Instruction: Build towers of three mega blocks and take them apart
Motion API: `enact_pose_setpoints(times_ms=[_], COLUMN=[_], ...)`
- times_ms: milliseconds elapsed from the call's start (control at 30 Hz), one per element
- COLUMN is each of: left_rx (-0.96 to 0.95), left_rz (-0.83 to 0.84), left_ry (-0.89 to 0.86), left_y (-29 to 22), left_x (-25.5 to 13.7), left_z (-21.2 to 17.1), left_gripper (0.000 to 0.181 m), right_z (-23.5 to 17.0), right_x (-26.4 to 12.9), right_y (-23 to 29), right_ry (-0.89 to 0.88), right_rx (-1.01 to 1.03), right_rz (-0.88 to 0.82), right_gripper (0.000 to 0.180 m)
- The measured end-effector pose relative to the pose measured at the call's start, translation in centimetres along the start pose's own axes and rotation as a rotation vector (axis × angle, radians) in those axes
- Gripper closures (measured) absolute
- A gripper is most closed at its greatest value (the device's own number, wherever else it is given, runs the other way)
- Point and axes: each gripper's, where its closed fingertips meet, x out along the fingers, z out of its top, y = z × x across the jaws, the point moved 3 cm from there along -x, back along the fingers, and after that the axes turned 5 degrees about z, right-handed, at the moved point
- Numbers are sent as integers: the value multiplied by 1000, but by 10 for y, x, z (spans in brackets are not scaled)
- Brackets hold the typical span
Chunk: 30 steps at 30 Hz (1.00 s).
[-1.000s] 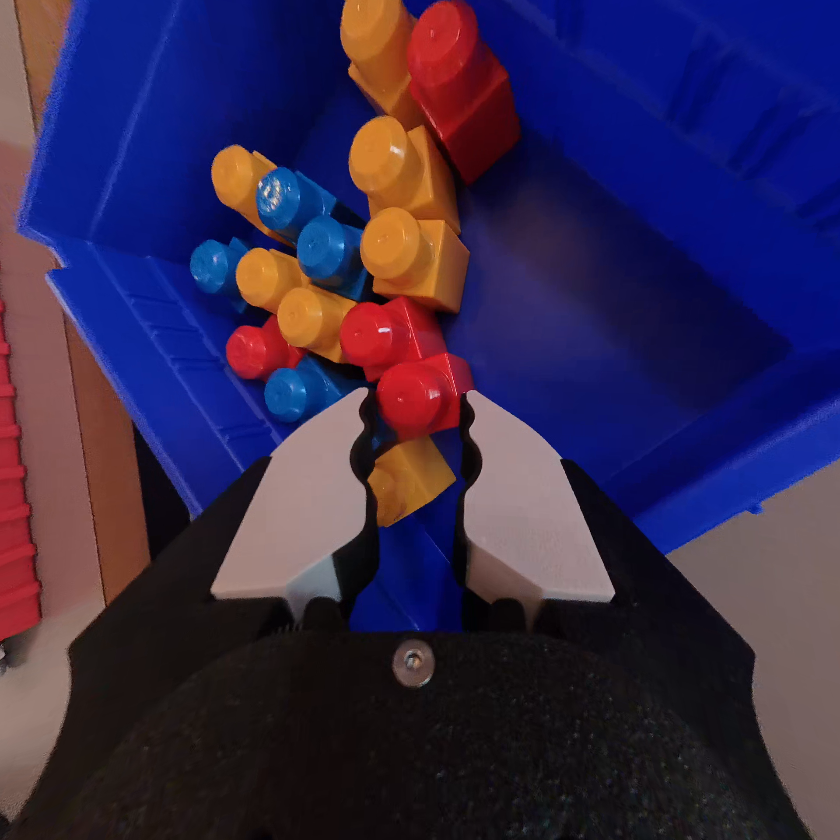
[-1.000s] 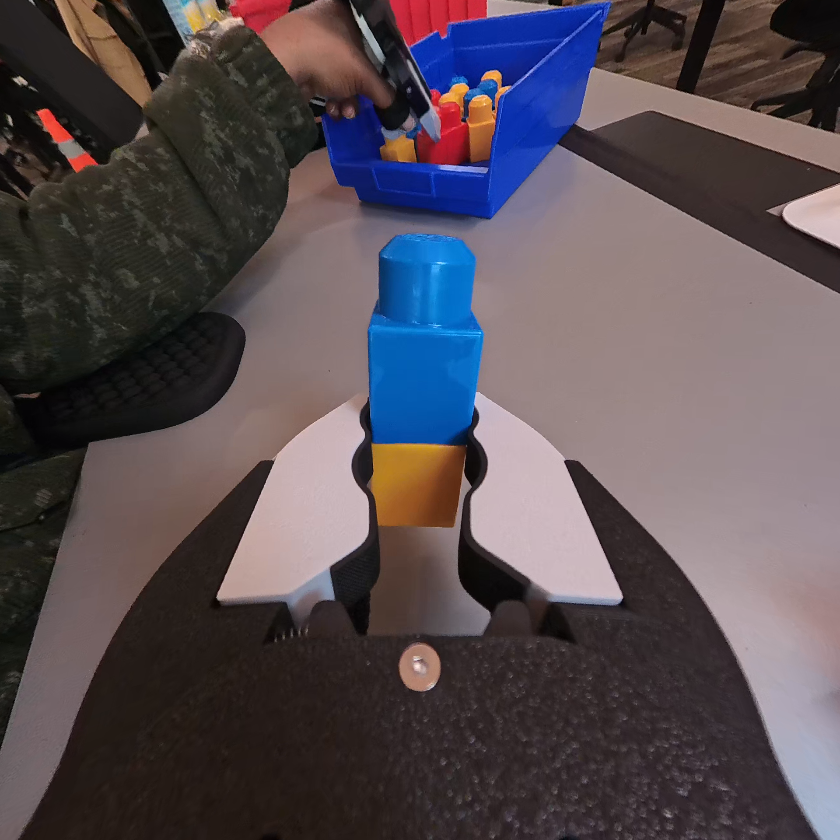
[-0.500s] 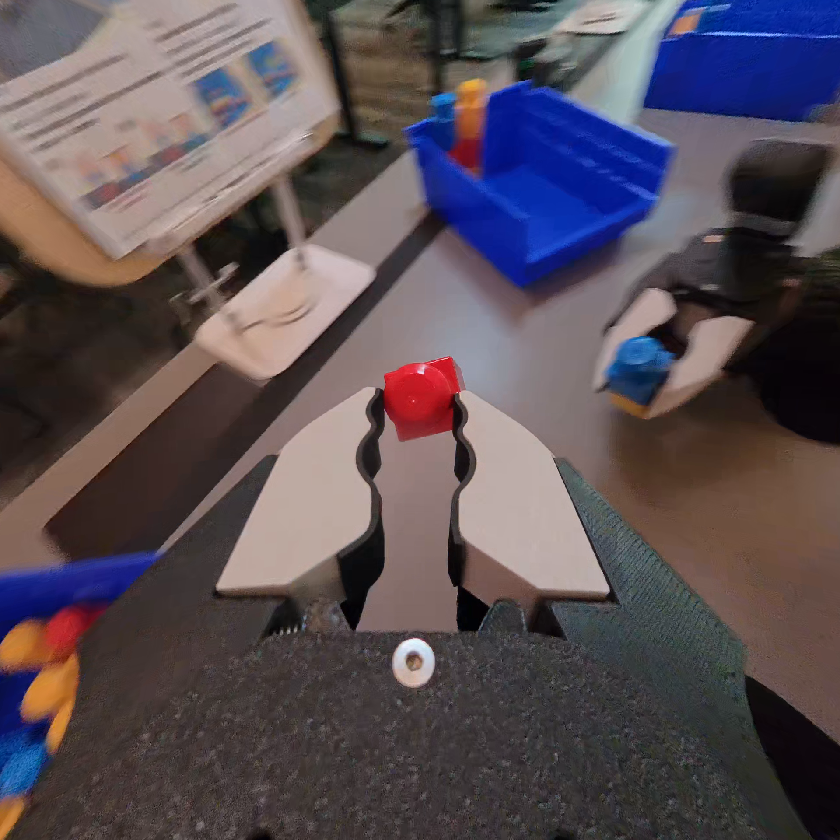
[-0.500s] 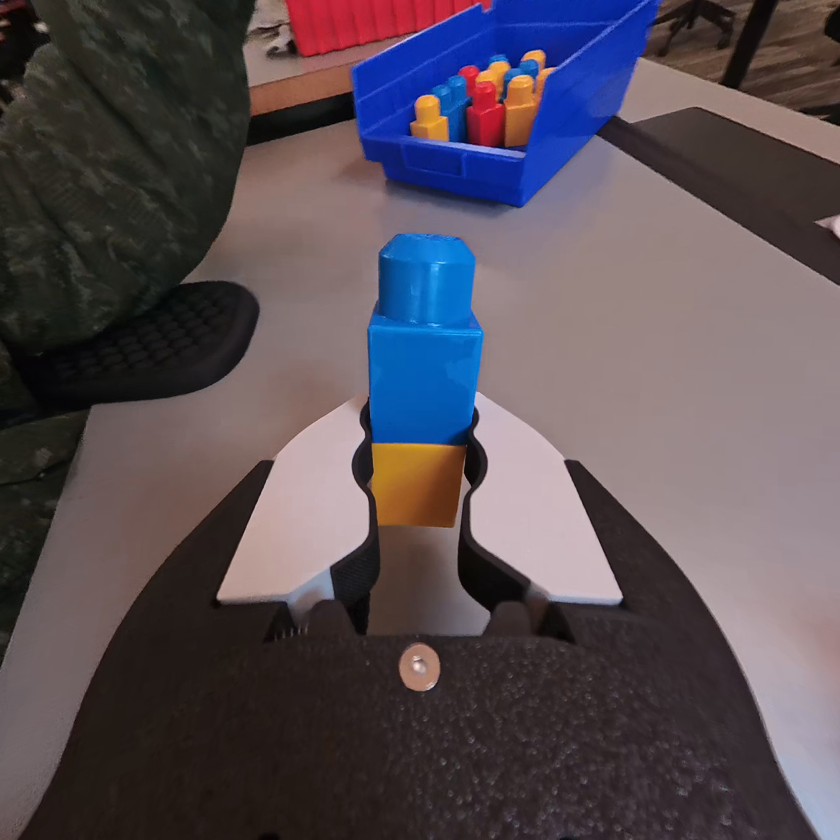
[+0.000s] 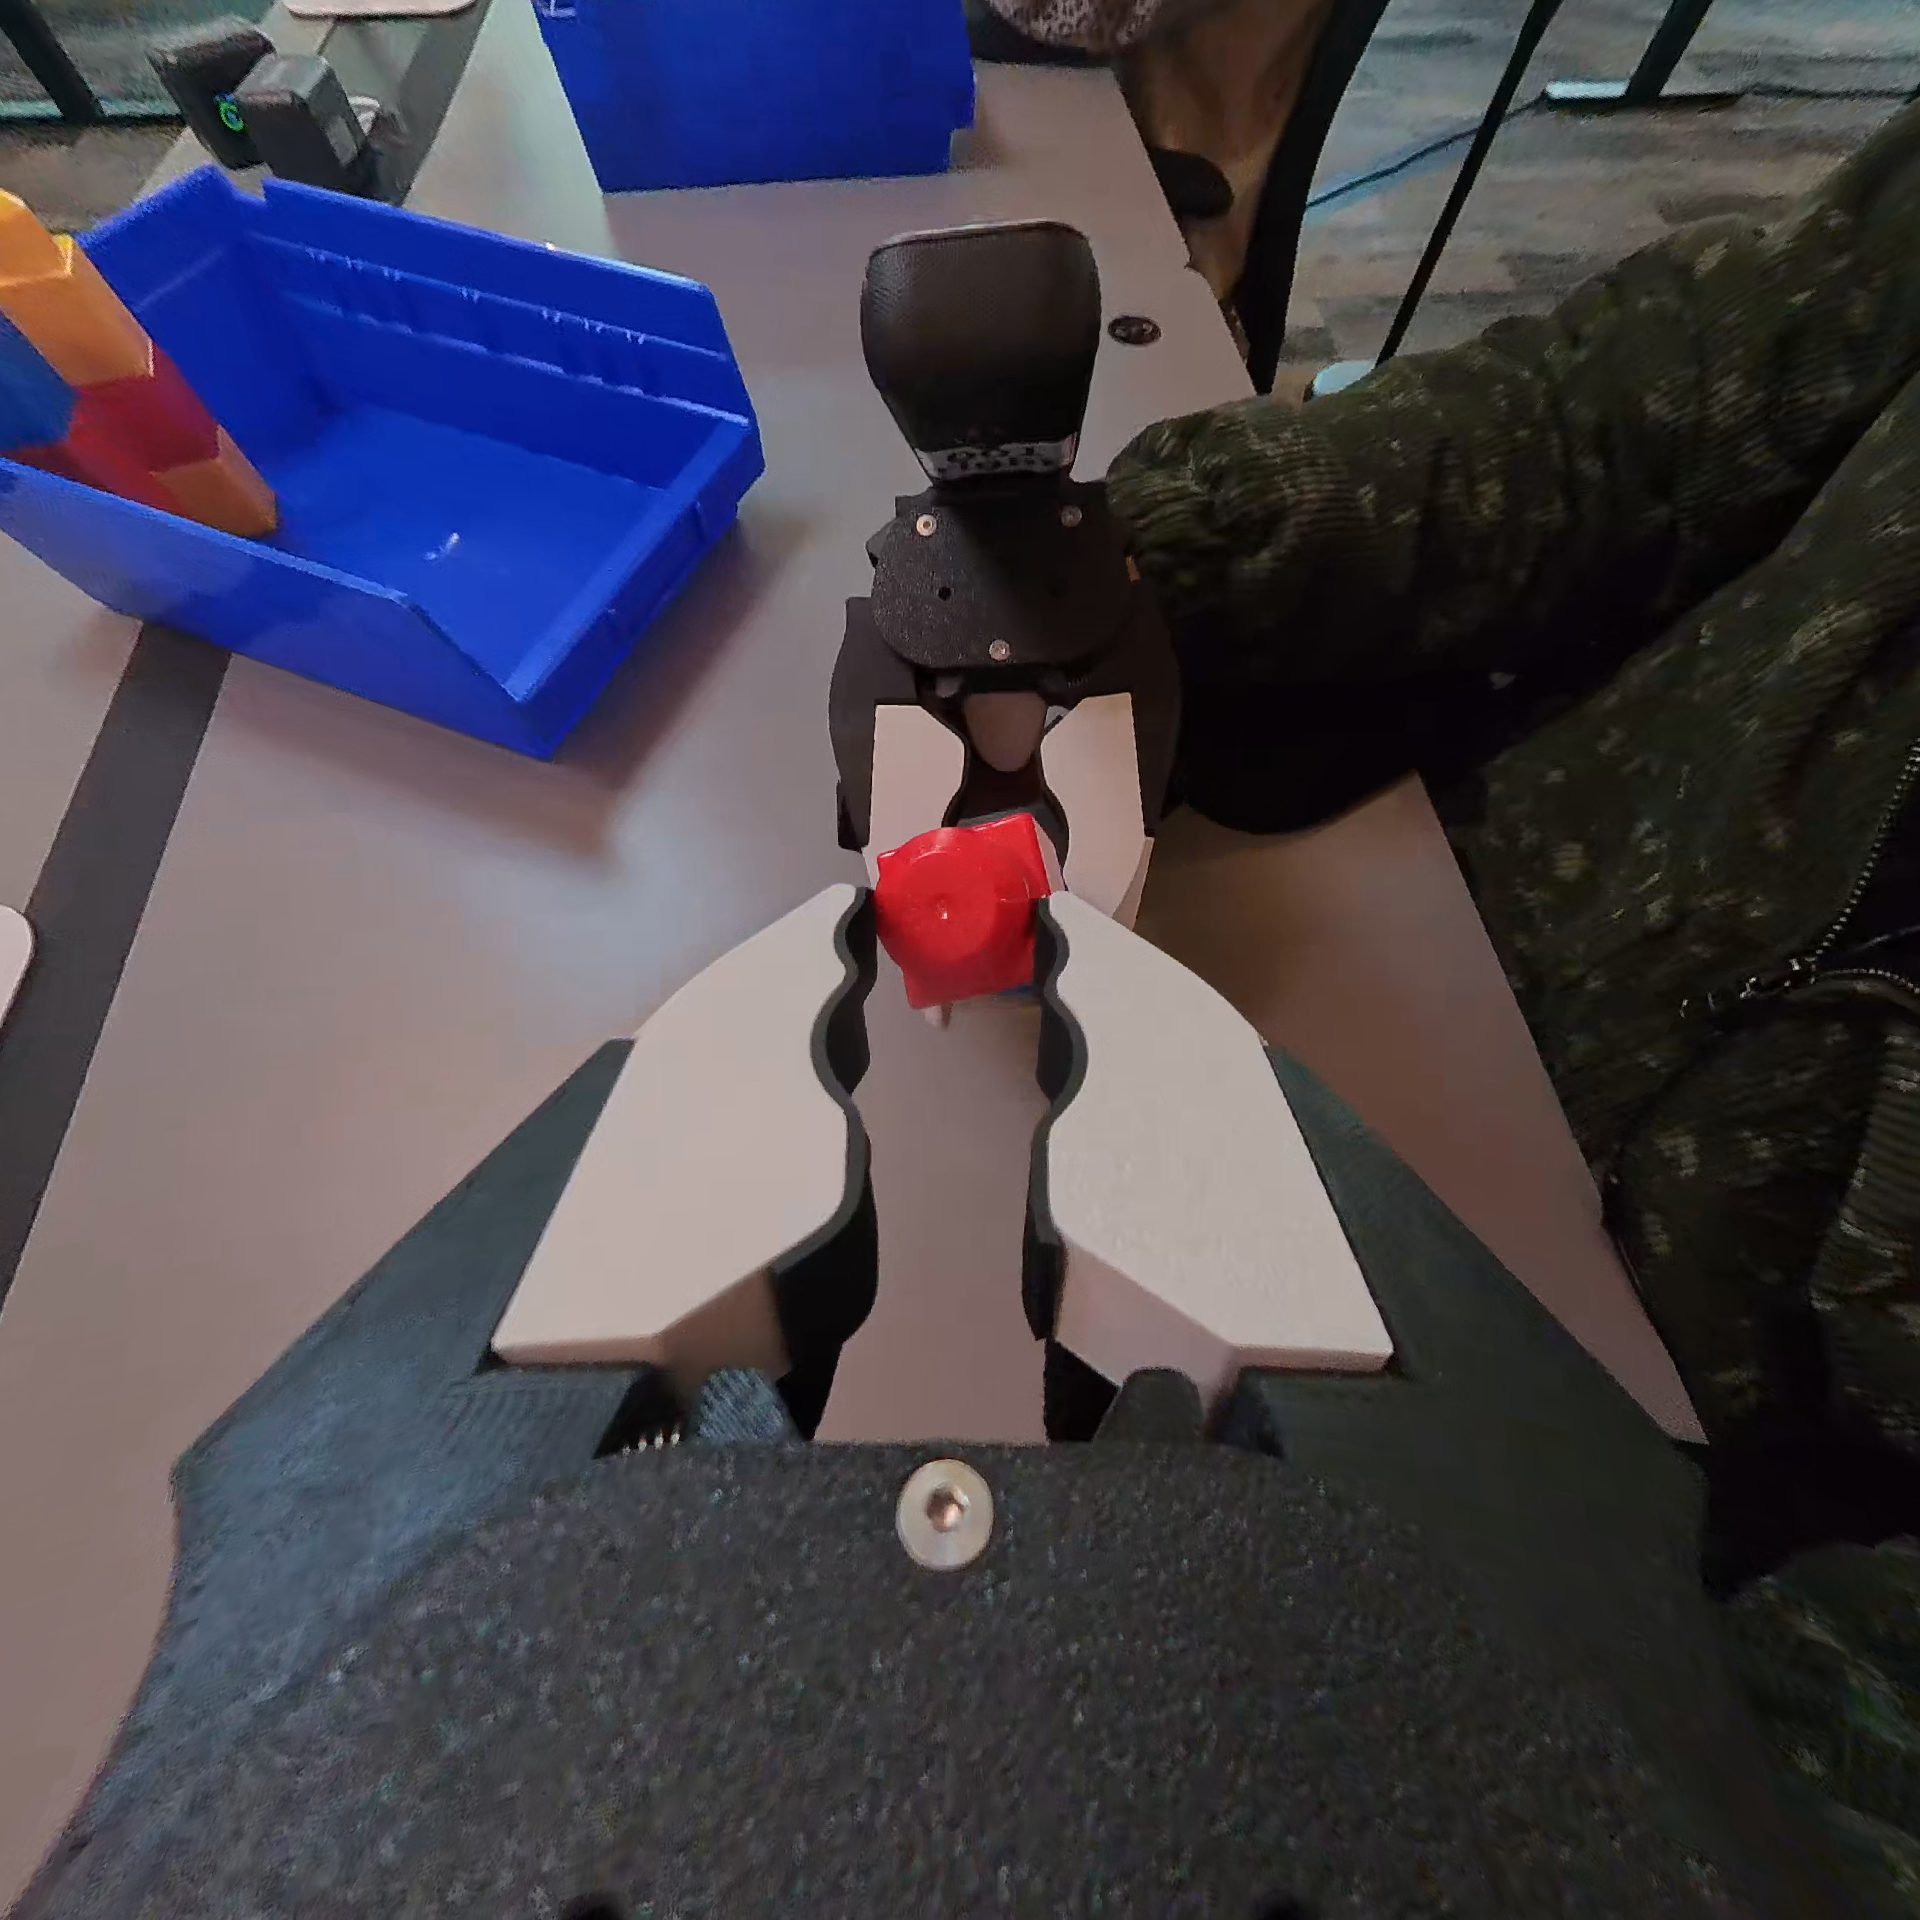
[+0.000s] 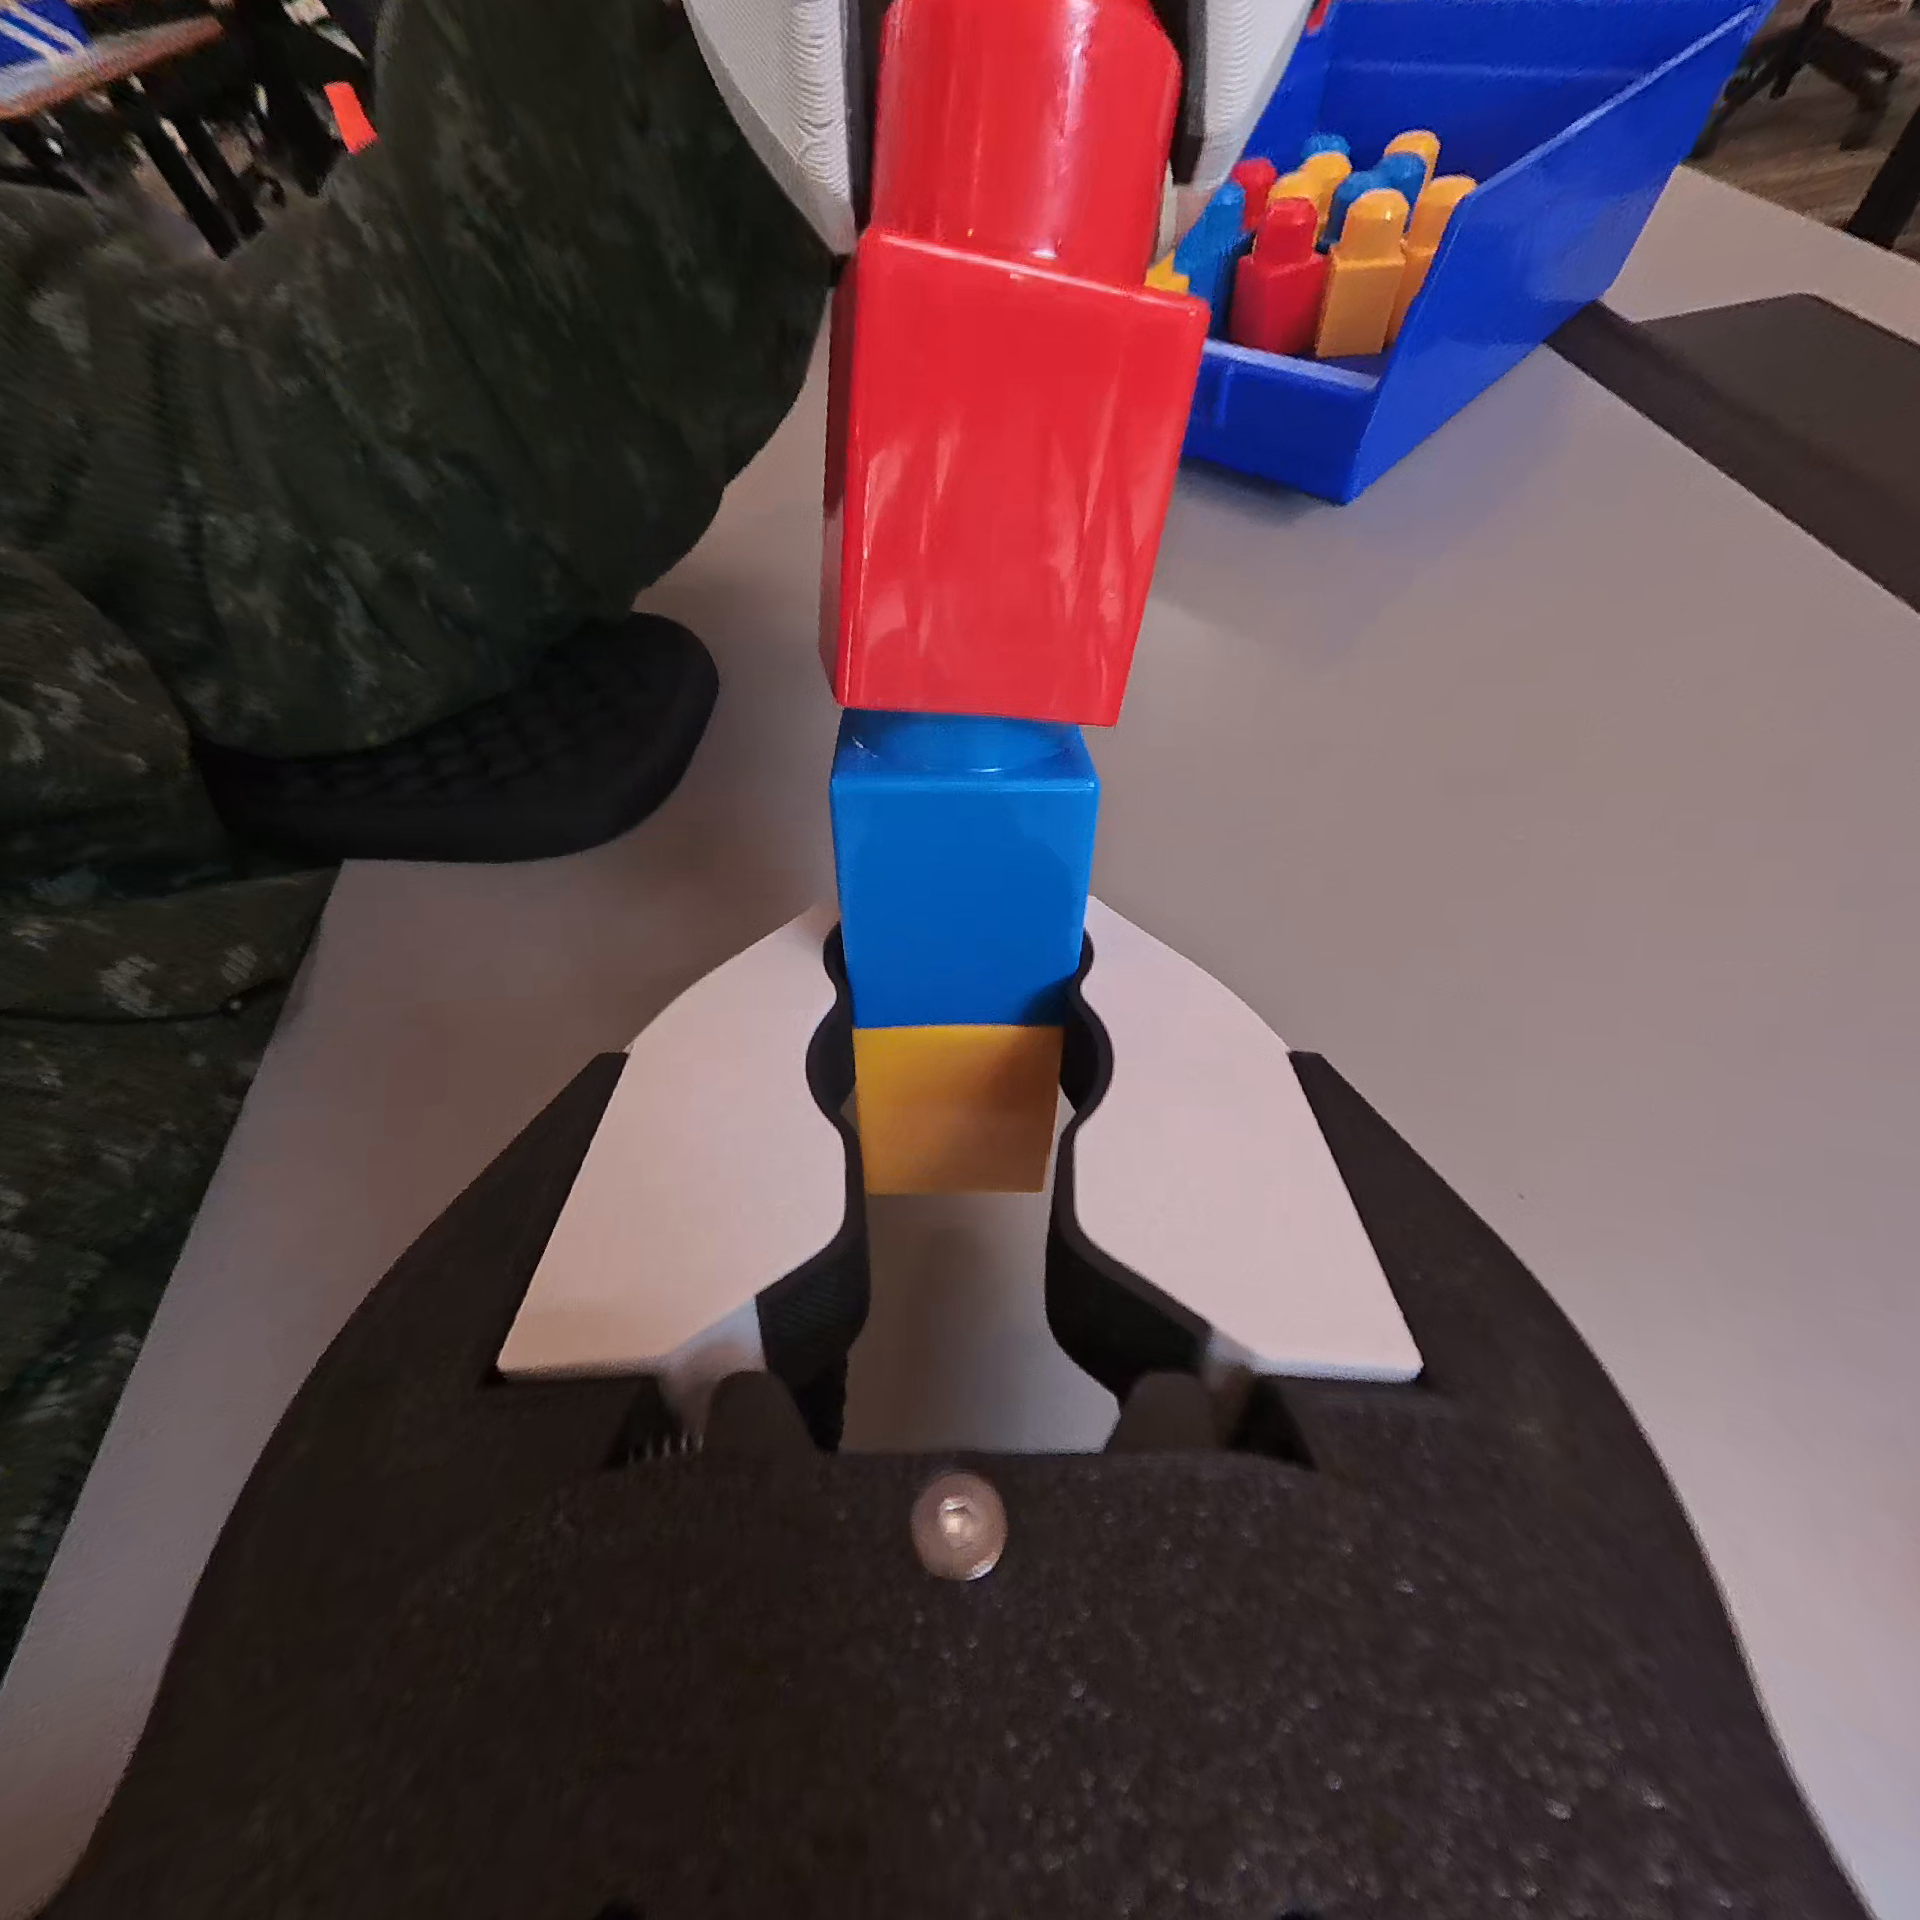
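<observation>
My right gripper (image 6: 956, 966) is shut on a stack of a blue block (image 6: 961, 883) on a yellow block (image 6: 951, 1107), held upright above the grey table (image 6: 1507, 831). My left gripper (image 5: 951, 914) is shut on the stud of a red block (image 5: 956, 935). In the right wrist view the red block (image 6: 997, 457) sits slightly tilted over the blue block's stud, part of which still shows beneath it. The left gripper's fingers (image 6: 774, 94) come down from above. In the left wrist view my right gripper (image 5: 997, 821) faces me just behind the red block.
A blue bin (image 6: 1558, 312) with several loose blocks stands at the back right of the right wrist view. Another blue bin (image 5: 468, 499) holds a leaning orange and red tower (image 5: 135, 416). A third blue bin (image 5: 758, 83) is farther back. A camouflage sleeve (image 5: 1558, 520) is on the right. The grippers' ends are close to 9 cm from one another.
My left gripper lifted the red block out of the bin, swung it across the table and brought it down onto the blue block's stud. My right gripper kept its stack still.
</observation>
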Motion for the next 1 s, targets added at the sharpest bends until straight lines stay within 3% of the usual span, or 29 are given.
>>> enact_pose_setpoints(times_ms=[333,700,867,1000], left_rx=[111,124,141,103], left_rz=[-35,-67,4,37], left_ry=[44,-94,-170,-263], left_y=[-19,-27,-19,-16], left_x=[6,7,9,13], left_z=[-1,17,27,46], left_gripper=[152,151,151,130], right_z=[-4,10,16,24], right_x=[10,6,0,-15], right_y=[15,25,16,4], right_ry=[58,-64,-89,-148], right_rx=[-8,-6,-9,-2], right_rz=[79,144,76,-13], right_gripper=[144,144,143,143])
